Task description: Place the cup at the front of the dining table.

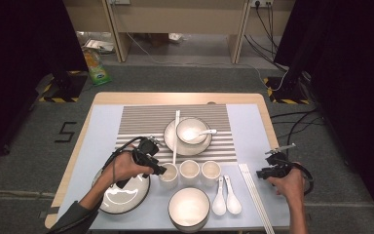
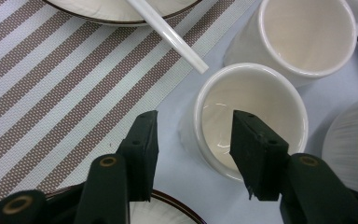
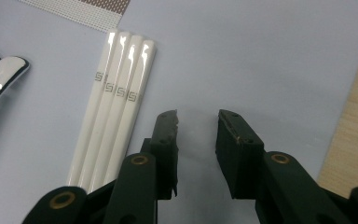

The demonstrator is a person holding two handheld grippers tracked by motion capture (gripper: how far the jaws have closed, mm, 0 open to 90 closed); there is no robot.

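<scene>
Table (image 1: 112,99): it is carrying a pale blue mat (image 1: 246,127) with a striped placemat (image 1: 141,122) lying on top of it.
Plate with dark rim (image 1: 121,199): it is sitting at the near left, under your left hand.
Served plate (image 1: 175,145): it is sitting on the stripes, holding a bowl (image 1: 191,130) with a spoon (image 1: 205,132) resting in it; a long white stick (image 1: 176,136) is leaning across its left edge.
Empty bowl (image 1: 189,207): it is sitting at the near edge, below the cups.
Cups: three are standing in a row; the leftmost cup (image 1: 169,175) (image 2: 249,116) is the one you are working on, just beside the middle cup (image 1: 189,170) (image 2: 307,39).
Left gripper (image 1: 159,169) (image 2: 193,144): it is open, one jaw sitting inside the leftmost cup and the other outside its wall, not yet pinching.
Right gripper (image 1: 262,173) (image 3: 196,126): it is open, holding nothing, hovering over bare mat just right of the chopsticks (image 1: 254,195) (image 3: 114,98).
Two spoons (image 1: 225,197): they are lying side by side between the empty bowl and the chopsticks.
</scene>
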